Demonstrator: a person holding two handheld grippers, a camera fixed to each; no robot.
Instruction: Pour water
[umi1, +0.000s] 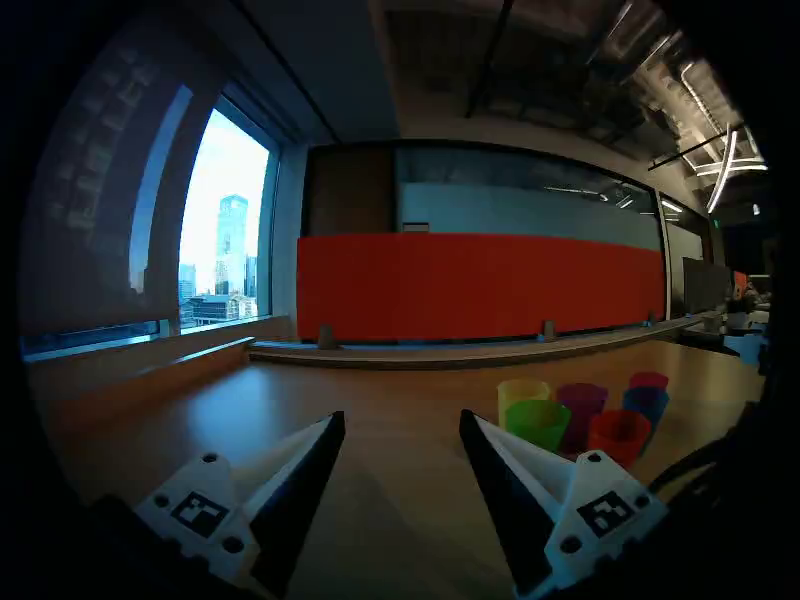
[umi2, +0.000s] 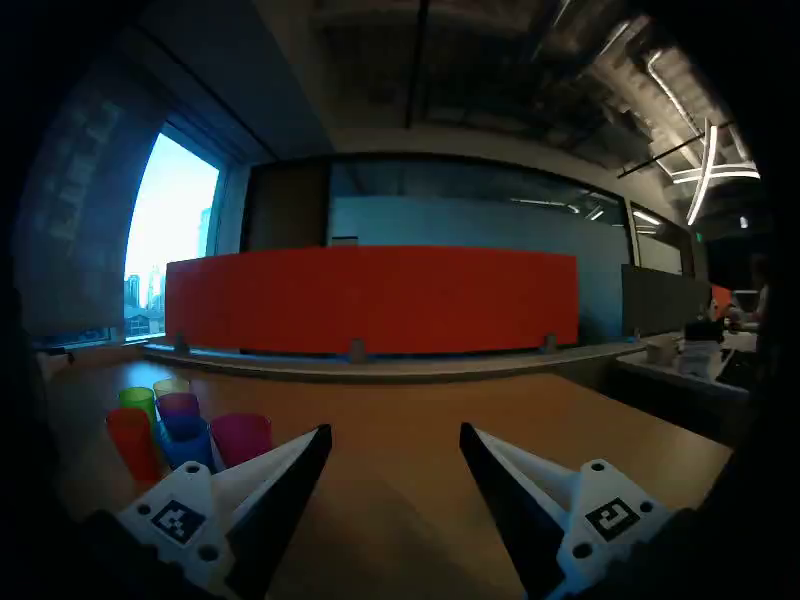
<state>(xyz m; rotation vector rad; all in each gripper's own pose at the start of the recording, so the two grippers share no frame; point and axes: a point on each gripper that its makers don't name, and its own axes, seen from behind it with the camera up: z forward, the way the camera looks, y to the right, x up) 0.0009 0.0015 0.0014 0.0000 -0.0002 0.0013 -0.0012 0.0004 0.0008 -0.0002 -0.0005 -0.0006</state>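
1. Claw of the left gripper (umi1: 400, 425): fingers spread, nothing between them, wooden table (umi1: 400, 385) beyond.
2. Claw of the right gripper (umi2: 393, 435): fingers also spread, gap bare.
3. Six coloured cups (umi1: 582, 400) stand clustered on the table, at 4 o'clock in the left gripper view and at 8 o'clock in the right gripper view (umi2: 188, 440).
4. All cups upright: long axis vertical, mouths pointing up, packed close together.
5. A red partition (umi1: 480, 285) runs along the table's far edge, at 12 o'clock.

An open-plan office — a long wooden desk (umi1: 400, 400) backed by a red divider panel (umi1: 480, 285), a glass-walled room (umi1: 520, 195) behind, city towers (umi1: 232, 245) through the left window (umi1: 228, 160), strip lights (umi1: 725, 165) on an exposed ceiling (umi1: 560, 60).
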